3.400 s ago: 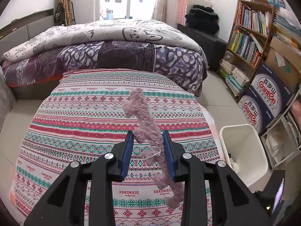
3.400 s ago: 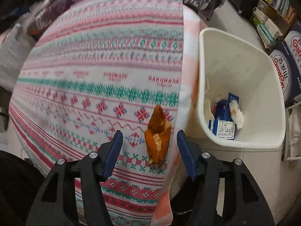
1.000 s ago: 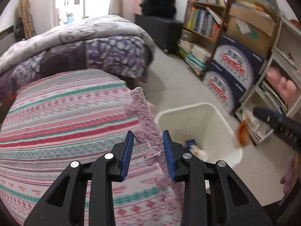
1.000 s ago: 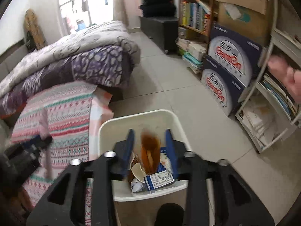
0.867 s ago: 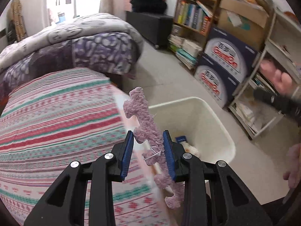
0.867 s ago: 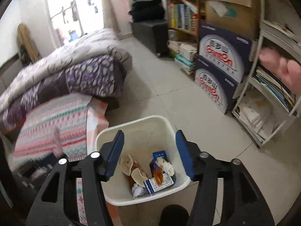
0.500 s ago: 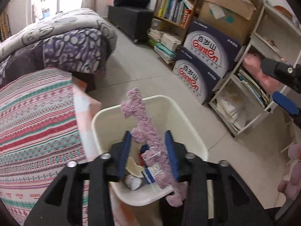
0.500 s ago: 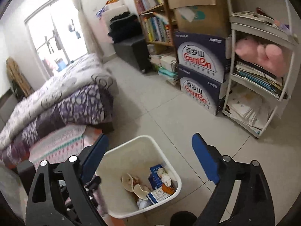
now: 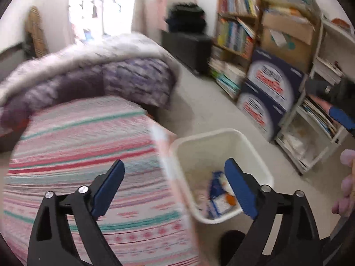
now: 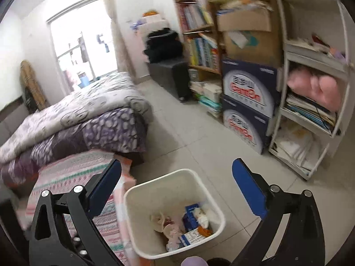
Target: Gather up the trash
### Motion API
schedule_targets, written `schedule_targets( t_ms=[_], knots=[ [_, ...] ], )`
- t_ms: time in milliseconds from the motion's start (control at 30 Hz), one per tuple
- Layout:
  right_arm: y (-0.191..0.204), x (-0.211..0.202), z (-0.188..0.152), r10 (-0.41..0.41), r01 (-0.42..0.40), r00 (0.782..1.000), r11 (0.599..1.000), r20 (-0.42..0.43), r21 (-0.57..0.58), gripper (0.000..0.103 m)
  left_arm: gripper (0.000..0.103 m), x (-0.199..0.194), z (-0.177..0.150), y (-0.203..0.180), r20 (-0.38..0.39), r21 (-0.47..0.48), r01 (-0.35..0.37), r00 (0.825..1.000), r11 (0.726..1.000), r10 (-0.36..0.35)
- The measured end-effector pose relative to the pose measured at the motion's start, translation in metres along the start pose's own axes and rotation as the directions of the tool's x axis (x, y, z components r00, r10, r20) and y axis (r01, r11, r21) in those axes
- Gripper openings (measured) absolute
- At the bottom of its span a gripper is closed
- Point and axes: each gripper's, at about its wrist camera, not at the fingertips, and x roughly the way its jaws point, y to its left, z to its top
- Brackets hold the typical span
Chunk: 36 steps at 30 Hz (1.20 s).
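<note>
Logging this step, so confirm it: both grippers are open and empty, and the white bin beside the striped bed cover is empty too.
The bin is not empty. The right wrist view shows the white bin holding trash: wrappers, crumpled paper, a pink scrap. The rest stands: left gripper and right gripper, jaws just opened, hold nothing, beside the striped bed cover.

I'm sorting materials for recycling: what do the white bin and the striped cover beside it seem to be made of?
The white bin looks like moulded plastic with a smooth, slightly matte finish: thin even walls, rounded corners and a rolled rim. The striped cover looks like woven or quilted fabric, probably cotton, matte, with bands of pink, teal and red pattern; motion blur hides the weave, so the fibre stays uncertain.
</note>
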Motion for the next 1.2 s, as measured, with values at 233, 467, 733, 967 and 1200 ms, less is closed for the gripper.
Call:
schedule_targets(
  t_ms=[233,467,733,967,1200],
  knots=[
    [0.063,-0.047,-0.038,0.053,-0.044,0.995,0.993,0.083,-0.112,0.096,0.096,-0.078,-0.018,0.064,0.198,-0.113,-0.194,0.957,0.974,0.214],
    [0.11,-0.069,-0.081,0.126,-0.099,0.986,0.97,0.111,-0.221,0.096,0.096,-0.099,-0.056,0.122,0.122,-0.28,-0.23,0.954,0.932,0.273],
    [0.129,-0.052,-0.103,0.16,-0.148,0.987,0.961,0.032,-0.233,0.096,0.096,-0.113,-0.075,0.133,0.184,-0.298,-0.283,0.92,0.912,0.345],
    [0.132,-0.047,-0.107,0.173,-0.167,0.985,0.961,0.009,-0.221,0.096,0.096,-0.1,-0.076,0.138,0.127,-0.288,-0.311,0.925,0.905,0.359],
    [0.131,-0.043,-0.108,0.183,-0.181,0.983,0.96,-0.009,-0.214,0.096,0.096,-0.099,-0.078,0.139,0.116,-0.292,-0.32,0.924,0.901,0.365]
  ],
)
